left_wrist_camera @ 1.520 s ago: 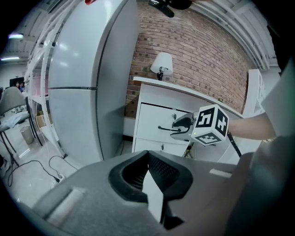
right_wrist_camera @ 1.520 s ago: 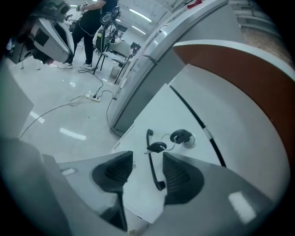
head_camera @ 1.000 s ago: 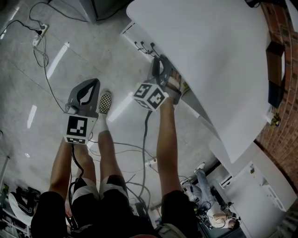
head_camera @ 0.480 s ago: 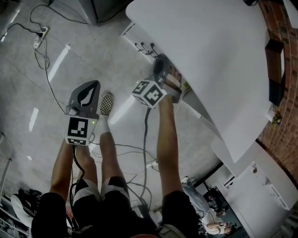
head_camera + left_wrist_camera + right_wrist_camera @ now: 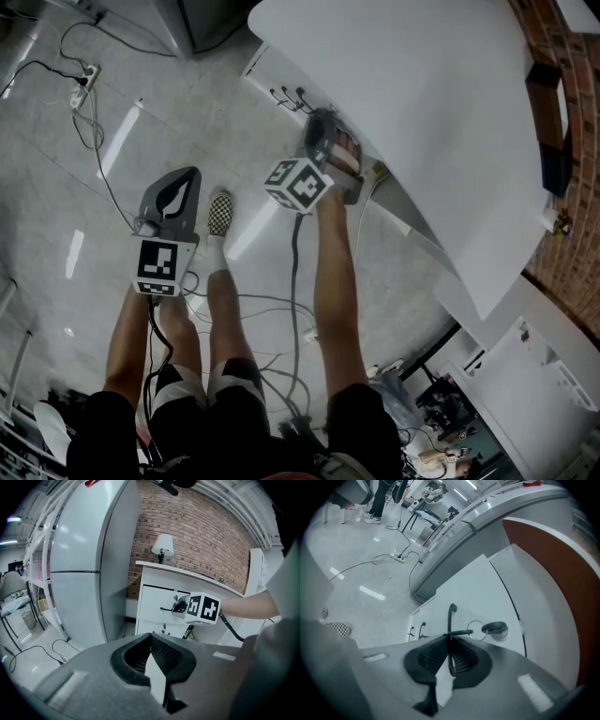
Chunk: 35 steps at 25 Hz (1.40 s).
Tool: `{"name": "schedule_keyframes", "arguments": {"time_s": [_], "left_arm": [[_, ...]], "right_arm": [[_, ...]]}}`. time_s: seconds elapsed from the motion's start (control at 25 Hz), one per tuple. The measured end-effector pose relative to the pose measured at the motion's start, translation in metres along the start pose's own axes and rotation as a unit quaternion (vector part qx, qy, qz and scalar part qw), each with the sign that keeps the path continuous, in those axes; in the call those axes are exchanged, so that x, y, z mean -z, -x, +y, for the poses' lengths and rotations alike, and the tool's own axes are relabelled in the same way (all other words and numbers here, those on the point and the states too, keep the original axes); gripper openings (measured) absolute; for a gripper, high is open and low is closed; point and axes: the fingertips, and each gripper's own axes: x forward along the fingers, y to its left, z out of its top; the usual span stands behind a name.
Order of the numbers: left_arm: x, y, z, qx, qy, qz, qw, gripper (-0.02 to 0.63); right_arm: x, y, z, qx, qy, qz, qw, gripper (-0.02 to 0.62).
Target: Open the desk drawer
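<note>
Nearest in the head view, the person's bare legs (image 5: 220,309) stand on the grey floor (image 5: 56,187), with a checkered shoe (image 5: 219,213) set forward among loose cables (image 5: 267,305); just ahead, the left gripper (image 5: 187,176) hangs over the floor, well apart from the desk (image 5: 422,103); in the left gripper view its jaws are clenched tip to tip with nothing between them; further forward, the right gripper (image 5: 450,638) is up against the desk's front, just under the edge of the white top, and its marker cube (image 5: 300,186) faces up toward the head; its jaws have just been closing and now grasp the thin black handle (image 5: 451,613) of the drawer (image 5: 157,599); the handle's bar runs down between the pads, and its upper end bends back into the white panel; the drawer front looks flush with the desk's face, not pulled out; just beside the handle sits a dark round lock (image 5: 494,628) with a wire ring hanging from it; lower on the desk front are two smaller black handles (image 5: 417,631); beyond, a small lamp (image 5: 162,545) stands on the desktop against a brick wall (image 5: 206,536); a tall pale cabinet (image 5: 79,550) rises beside the desk.
</note>
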Motion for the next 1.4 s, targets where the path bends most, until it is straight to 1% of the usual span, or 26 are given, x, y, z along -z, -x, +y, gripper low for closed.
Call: {"name": "schedule_keyframes", "arguments": {"time_s": [0.52, 0.72, 0.88, 1.4], "left_arm": [[-0.001, 0.032, 0.005, 0.007, -0.02, -0.005, 0.9998, 0.011], [0.001, 0.044, 0.007, 0.009, -0.024, -0.007, 0.9997, 0.011], [0.005, 0.055, 0.006, 0.012, -0.026, -0.009, 0.9995, 0.011], [0.012, 0.079, 0.009, 0.022, -0.039, -0.014, 0.9989, 0.011]], "right_arm": [[-0.008, 0.033, 0.03, -0.01, 0.006, 0.01, 1.0, 0.025], [-0.01, 0.046, 0.036, -0.006, 0.003, 0.019, 1.0, 0.025], [-0.012, 0.053, 0.048, -0.012, 0.005, 0.018, 1.0, 0.025], [-0.021, 0.086, 0.078, -0.006, 0.009, 0.018, 1.0, 0.025]]}}
